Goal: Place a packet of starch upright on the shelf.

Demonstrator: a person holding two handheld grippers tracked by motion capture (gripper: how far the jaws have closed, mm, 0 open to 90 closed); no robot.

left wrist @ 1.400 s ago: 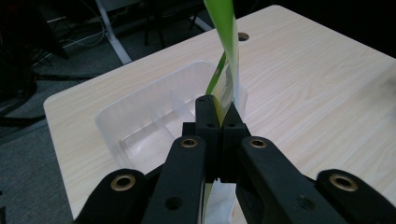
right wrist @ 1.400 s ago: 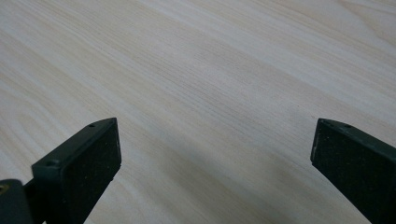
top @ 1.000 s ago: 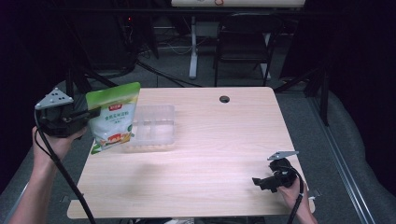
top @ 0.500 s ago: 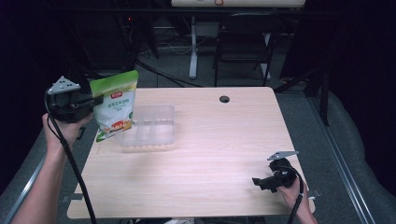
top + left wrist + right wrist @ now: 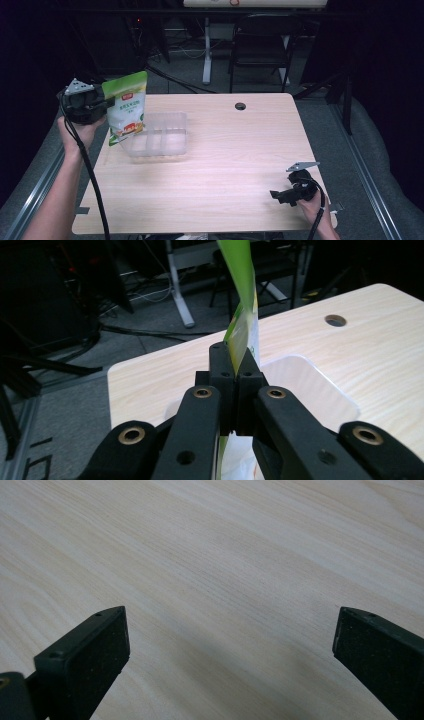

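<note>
A green and white pouch [image 5: 128, 107] hangs in the air over the table's left edge, tilted, with my left gripper [image 5: 102, 104] shut on its left edge. In the left gripper view the closed left gripper [image 5: 231, 367] pinches the pouch [image 5: 241, 330] edge-on. Just under and right of the pouch sits a clear plastic tray [image 5: 160, 137] with compartments, also seen as a pale tray [image 5: 310, 390] beyond the jaws. My right gripper [image 5: 276, 195] rests low at the table's front right, open, with bare wood between its wide-apart jaws [image 5: 227, 645].
The wooden table [image 5: 235, 150] has a small dark cable hole [image 5: 240, 106] near its back edge. A black chair [image 5: 262, 45] and desk legs stand behind the table. Cables trail from both grippers.
My left gripper has lifted the pouch higher and a little toward the left, away from the tray. The right gripper has stayed put.
</note>
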